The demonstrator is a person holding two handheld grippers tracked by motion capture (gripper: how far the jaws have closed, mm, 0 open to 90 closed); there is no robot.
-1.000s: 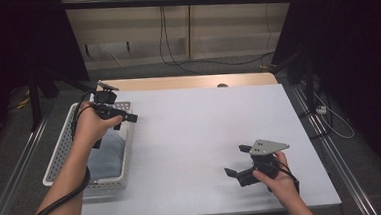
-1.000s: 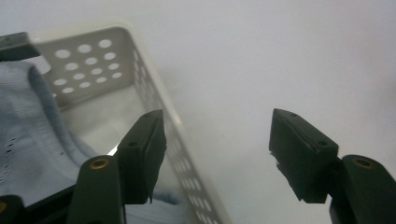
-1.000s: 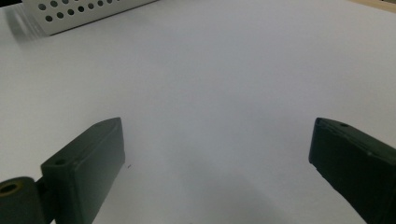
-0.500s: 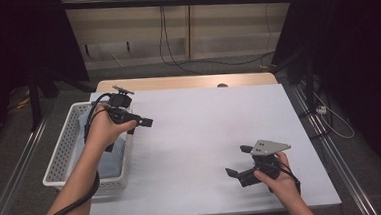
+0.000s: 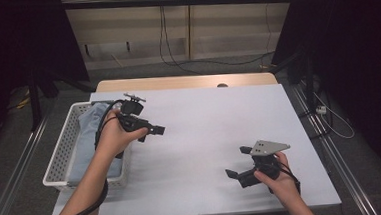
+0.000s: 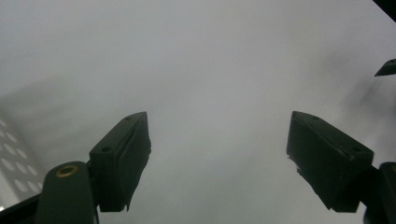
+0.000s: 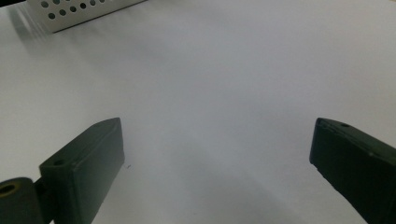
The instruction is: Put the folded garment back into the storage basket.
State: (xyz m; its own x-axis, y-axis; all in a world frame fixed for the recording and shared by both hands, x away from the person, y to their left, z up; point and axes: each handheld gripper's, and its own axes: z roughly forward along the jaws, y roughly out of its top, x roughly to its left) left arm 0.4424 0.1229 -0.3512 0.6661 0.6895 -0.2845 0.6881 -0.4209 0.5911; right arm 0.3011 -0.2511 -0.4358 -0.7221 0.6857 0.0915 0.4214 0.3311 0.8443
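Left gripper [image 5: 156, 130]: held in left hand [image 5: 114, 137], just past the basket's right edge, over the white tabletop; jaws point right, toward table centre.
Left jaws: wide apart in left gripper view, w/ bare table between the pads; have just been opening; nothing held.
Right gripper [image 5: 235, 171]: in right hand [image 5: 279, 178], low over near-right part of table, grey three-cornered plate on top; jaws point left.
Right jaws: spread wide in right gripper view, bare white surface between; nothing held.
Basket [image 5: 57, 158]: white, perforated walls, sits at table's left edge; long side runs front to back. A corner also seen at top left of right gripper view [image 7: 79, 11].
Cloth [image 5: 87, 139]: light blue, bunched, lying inside basket, fills most of its length; left forearm crosses over its right part. Not touching either gripper.
Table [image 5: 215, 136]: white top, wood strip along far edge.
Gap btwn grippers: well apart, left one farther from the person than right one.
Cable: black, trails from left gripper down along the forearm.
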